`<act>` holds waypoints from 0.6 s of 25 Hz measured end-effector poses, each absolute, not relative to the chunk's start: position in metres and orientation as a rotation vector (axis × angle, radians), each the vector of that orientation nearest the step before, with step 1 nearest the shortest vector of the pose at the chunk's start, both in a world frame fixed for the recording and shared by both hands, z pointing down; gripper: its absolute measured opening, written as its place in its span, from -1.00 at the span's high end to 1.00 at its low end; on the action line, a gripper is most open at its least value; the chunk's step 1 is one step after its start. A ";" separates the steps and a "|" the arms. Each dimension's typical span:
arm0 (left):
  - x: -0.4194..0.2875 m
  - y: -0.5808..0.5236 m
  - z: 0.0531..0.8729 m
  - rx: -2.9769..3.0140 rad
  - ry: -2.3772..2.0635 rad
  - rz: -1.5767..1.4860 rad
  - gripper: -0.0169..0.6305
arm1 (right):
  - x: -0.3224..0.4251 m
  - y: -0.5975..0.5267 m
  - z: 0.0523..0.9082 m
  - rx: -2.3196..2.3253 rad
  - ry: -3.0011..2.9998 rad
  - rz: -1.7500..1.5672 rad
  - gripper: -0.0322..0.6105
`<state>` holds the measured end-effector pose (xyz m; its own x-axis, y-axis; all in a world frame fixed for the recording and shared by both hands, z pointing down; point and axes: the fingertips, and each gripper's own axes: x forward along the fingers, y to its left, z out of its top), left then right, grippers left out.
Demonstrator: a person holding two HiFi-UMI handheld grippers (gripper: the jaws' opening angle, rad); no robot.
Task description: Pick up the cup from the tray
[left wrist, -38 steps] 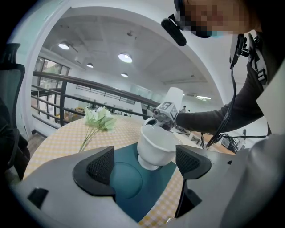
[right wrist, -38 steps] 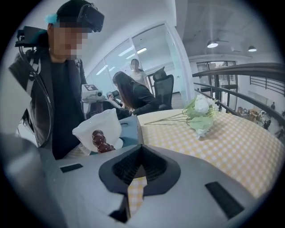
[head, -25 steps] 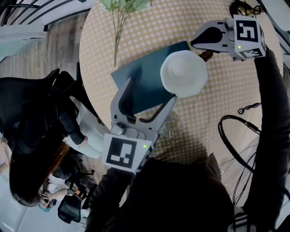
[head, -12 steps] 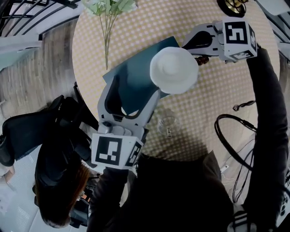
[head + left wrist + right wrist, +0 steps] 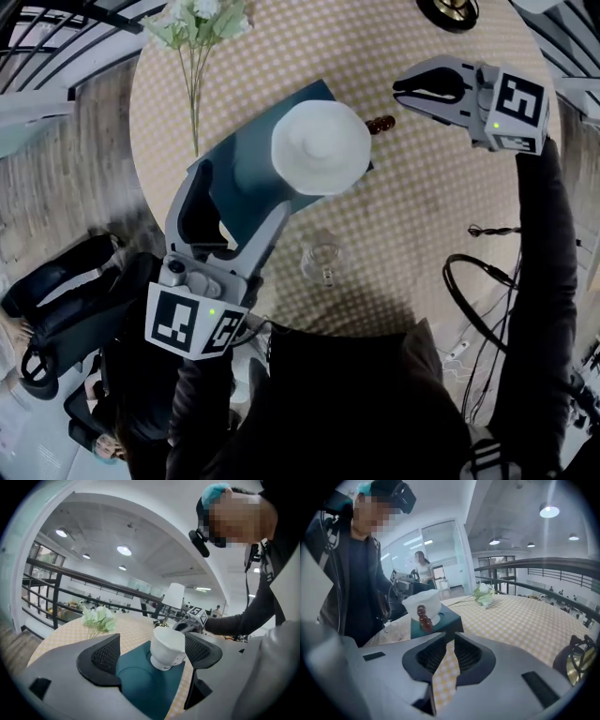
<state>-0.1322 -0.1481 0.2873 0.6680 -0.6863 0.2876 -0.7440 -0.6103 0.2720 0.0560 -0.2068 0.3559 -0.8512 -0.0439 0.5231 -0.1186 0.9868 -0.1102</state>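
1. I'm holding my left tongs (image 5: pixel 236 195) spread wide with nothing in them, low over the near end of the tray (image 5: pixel 251 150) and aiming at the cup.
2. The cup (image 5: pixel 168 647) is sitting on the tray's far corner, just ahead of the pads and crowding the right-hand one. I reckon I should sidestep to centre it before pushing in.
3. I'm planning to set both pads on the round wall above the narrow foot, then squeeze gently. It looks smooth and could slip or tip.
4. My right tongs (image 5: pixel 401 91) are pressed together on nothing, hanging over the table (image 5: pixel 422 206) beyond the cup and near some brown beads (image 5: pixel 380 123). Best left there.
5. I'm thinking a straight lift, minding the small glass (image 5: pixel 322 262) beside the tray.
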 end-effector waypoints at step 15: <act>-0.086 -0.126 0.320 2.799 -0.609 0.603 -0.70 | 0.003 -0.149 0.357 0.012 -2.558 -0.027 -0.04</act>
